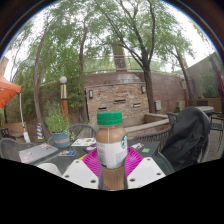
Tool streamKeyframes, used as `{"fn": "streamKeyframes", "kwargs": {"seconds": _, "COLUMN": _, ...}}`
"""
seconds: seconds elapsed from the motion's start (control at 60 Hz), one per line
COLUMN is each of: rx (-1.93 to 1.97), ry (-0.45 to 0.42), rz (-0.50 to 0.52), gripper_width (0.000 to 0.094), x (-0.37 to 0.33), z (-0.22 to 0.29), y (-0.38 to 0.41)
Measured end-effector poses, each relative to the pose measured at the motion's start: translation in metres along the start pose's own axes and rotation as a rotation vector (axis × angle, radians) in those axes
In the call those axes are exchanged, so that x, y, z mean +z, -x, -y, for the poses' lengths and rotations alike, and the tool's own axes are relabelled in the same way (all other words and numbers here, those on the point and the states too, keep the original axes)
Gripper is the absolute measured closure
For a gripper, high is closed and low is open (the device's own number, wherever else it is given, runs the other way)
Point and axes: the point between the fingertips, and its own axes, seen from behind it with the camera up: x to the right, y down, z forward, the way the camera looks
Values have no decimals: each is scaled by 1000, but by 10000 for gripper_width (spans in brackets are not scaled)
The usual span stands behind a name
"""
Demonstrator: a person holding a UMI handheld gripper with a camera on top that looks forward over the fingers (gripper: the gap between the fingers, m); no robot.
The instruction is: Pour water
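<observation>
I read the gripper [111, 168] as closed on the bottle [111, 148]: both pale fingers [80, 172] flank its lower body, and the magenta pads [92, 160] lie against its sides with no gap I can make out. The bottle stands upright between the fingers, held up ahead of the camera, its base out of sight. It is a cylinder, clear-walled, with a brownish liquid showing at the shoulder and low down, a white label band with a green patch around the middle, and a green ribbed screw cap [110, 118] on top.

Beyond the fingers I see a patio table [40, 152] with a pale flat top and a teal round planter [60, 139] holding a leafy plant. A dark jacket [187, 137] drapes over a chair on the right side. Further back stands a stacked-stone wall [118, 95], rough and blocky, under tall trees [110, 30]. An orange canopy edge [8, 92] shows on the left.
</observation>
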Motion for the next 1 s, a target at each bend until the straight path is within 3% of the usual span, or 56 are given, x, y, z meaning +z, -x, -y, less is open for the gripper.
{"fn": "streamKeyframes", "kwargs": {"seconds": 0.333, "rx": -17, "ry": 114, "rz": 16, "gripper_width": 660, "x": 25, "z": -42, "y": -23}}
{"fn": "streamKeyframes", "kwargs": {"seconds": 0.383, "rx": -38, "ry": 159, "rz": 28, "gripper_width": 659, "x": 28, "z": -78, "y": -17}}
{"fn": "streamKeyframes", "kwargs": {"seconds": 0.617, "rx": -54, "ry": 169, "rz": 43, "gripper_width": 643, "x": 22, "z": -54, "y": -20}}
{"fn": "streamKeyframes", "kwargs": {"seconds": 0.683, "rx": -45, "ry": 170, "rz": 47, "gripper_width": 578, "x": 22, "z": -52, "y": -19}}
{"fn": "streamKeyframes", "kwargs": {"seconds": 1.0, "rx": -87, "ry": 186, "rz": 51, "gripper_width": 473, "x": 18, "z": -54, "y": -16}}
